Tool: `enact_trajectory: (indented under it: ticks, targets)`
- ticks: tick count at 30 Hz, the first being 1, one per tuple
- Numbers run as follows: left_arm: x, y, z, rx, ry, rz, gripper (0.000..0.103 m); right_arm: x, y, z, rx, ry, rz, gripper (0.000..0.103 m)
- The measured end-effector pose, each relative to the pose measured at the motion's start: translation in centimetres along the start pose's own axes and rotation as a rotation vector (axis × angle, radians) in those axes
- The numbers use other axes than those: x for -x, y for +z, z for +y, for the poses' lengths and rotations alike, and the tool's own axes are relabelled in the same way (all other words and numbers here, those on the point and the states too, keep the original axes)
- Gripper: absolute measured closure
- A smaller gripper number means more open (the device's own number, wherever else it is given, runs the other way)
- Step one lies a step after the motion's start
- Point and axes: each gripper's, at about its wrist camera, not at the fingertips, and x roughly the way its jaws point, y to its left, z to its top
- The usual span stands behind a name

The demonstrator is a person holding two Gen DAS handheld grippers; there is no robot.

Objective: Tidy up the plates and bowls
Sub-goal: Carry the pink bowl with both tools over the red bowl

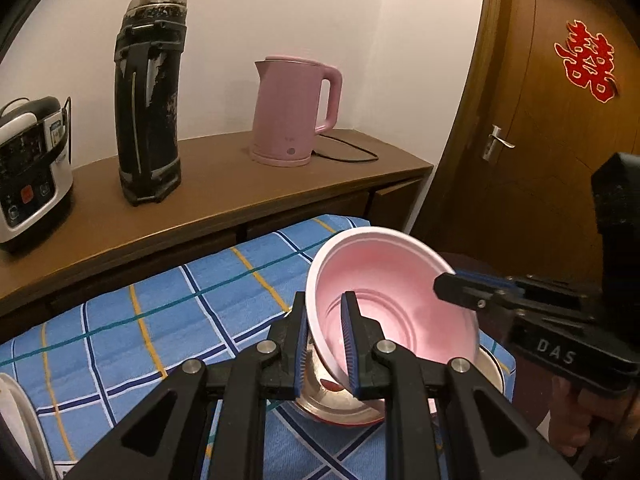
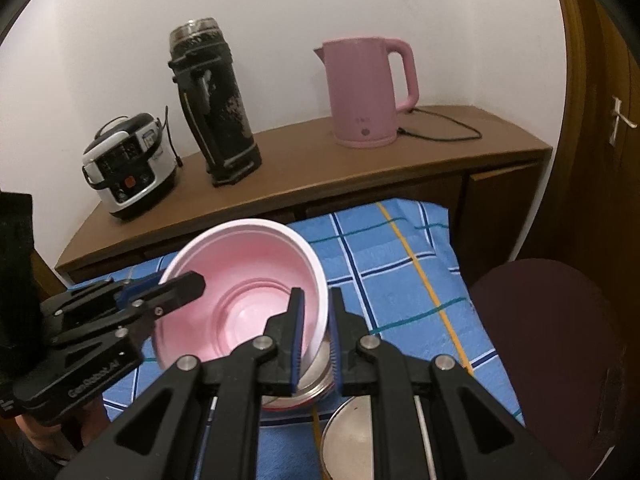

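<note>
Pink bowl (image 1: 384, 296): plastic, white rim, ridged base, tilted, held above blue checked cloth (image 1: 160, 320); under it a steel bowl (image 1: 340, 408) w/ red rim, whether touching cannot tell. Left gripper (image 1: 325, 344): clamped on bowl's near wall, one finger inside, one outside. Right gripper (image 2: 316, 340): same grip on opposite wall, pinched tight. Both point downward, approx. facing each other across bowl. Steel plate (image 2: 360, 432) just beside on cloth, near right gripper. Cloth's far edge meets brown counter (image 2: 360, 168) w/ kettle (image 2: 366, 92), flask (image 2: 214, 104), cooker (image 2: 128, 164). Door (image 1: 560, 140) on the right. Open cloth to the left of the bowls.
</note>
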Motion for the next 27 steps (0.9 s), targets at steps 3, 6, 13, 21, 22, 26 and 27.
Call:
enact_trajectory:
  ticks: [3,6,13,21,22,26,27]
  targets:
    - [-0.7,-0.3,0.3,0.007,0.005,0.013,0.085,-0.3,0.0,0.2,0.006,-0.012,0.002,0.091]
    - [-1.6,-0.7,0.7,0.023,-0.002,0.038,0.085,-0.8,0.0,0.3,0.007,-0.023,0.005,0.091]
    - [-2.0,-1.0,0.9,0.023,-0.008,0.038,0.085,-2.3,-0.3,-0.1,-0.006,-0.039,0.034,0.091]
    - [-2.8,-1.5,1.1,0.030,-0.027,0.059,0.085,-2.9,-0.4,-0.2,-0.005,-0.066,0.044,0.091]
    - [-2.9,-1.6,1.1,0.031,-0.026,0.063,0.085,-3.0,-0.4,-0.3,-0.005,-0.068,0.046,0.091]
    - [-3.6,-1.8,1.3,0.042,-0.033,0.086,0.085,-3.5,-0.6,-0.2,-0.001,-0.074,0.057,0.091]
    - [-3.8,-1.8,1.4,0.046,-0.035,0.091,0.085,-3.6,-0.6,-0.3,-0.002,-0.073,0.061,0.091]
